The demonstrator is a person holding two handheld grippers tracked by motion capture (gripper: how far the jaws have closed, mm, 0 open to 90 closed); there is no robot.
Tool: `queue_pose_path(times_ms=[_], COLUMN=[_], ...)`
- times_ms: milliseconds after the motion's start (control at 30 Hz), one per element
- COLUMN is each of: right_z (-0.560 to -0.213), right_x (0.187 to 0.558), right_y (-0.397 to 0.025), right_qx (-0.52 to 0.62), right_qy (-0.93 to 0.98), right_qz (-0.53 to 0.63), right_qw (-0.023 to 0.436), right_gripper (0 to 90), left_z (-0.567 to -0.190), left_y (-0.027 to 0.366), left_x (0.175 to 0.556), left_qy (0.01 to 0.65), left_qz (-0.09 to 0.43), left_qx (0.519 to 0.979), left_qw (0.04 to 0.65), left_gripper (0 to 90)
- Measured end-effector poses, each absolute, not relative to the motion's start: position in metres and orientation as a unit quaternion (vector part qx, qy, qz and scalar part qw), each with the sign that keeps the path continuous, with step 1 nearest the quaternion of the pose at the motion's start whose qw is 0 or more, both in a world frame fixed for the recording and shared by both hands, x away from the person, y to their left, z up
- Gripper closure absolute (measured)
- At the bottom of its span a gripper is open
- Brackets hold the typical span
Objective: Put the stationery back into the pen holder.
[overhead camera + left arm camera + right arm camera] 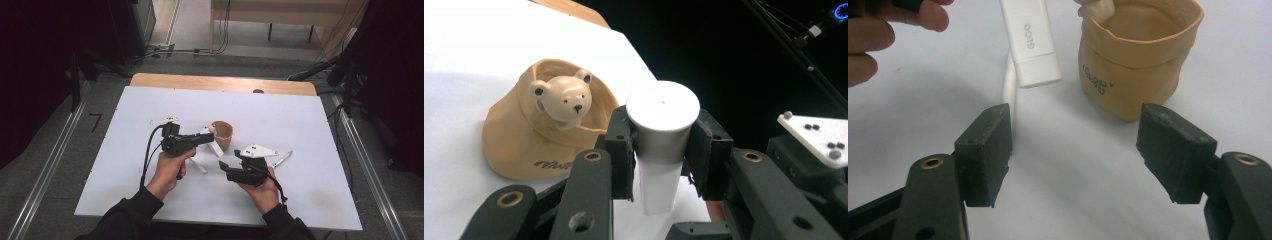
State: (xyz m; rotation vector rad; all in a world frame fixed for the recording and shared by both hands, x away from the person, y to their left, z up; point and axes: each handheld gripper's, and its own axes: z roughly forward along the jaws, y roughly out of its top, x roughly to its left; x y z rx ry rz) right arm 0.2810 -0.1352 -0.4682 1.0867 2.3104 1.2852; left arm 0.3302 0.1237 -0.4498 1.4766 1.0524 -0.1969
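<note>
My left gripper (659, 145) clamps the glue stick (662, 145); I tilt it toward the tan pouch (519, 145) at ten o'clock, right gripper (1075, 150) spread empty.

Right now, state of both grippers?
Left gripper: shut on the glue stick, held beside the tan pouch.
Right gripper: open, holding nothing, jaws wide apart above the table.
</note>
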Motion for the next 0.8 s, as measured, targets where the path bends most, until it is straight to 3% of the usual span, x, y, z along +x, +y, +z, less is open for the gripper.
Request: queue_pose_path(times_ms=[167, 367, 800], right_z=[-0.47, -0.473, -0.474], right_x=[0.283, 0.286, 0.286], right_y=[-0.136, -0.135, -0.136], right_qx=[0.374, 0.398, 0.402], right_qy=[0.804, 0.802, 0.805], right_qz=[0.441, 0.423, 0.418], right_qw=[0.135, 0.139, 0.123], right_gripper=[23.7, 9.6, 6.3], left_z=[-0.446, -0.44, -0.43], left_y=[0.123, 0.123, 0.116], left_x=[0.333, 0.339, 0.35], left_qy=[0.456, 0.459, 0.459], left_qz=[-0.083, -0.074, -0.059], left_qx=[0.634, 0.629, 0.628], left_qw=[0.619, 0.623, 0.626], left_gripper=[67.3, 67.3, 67.3])
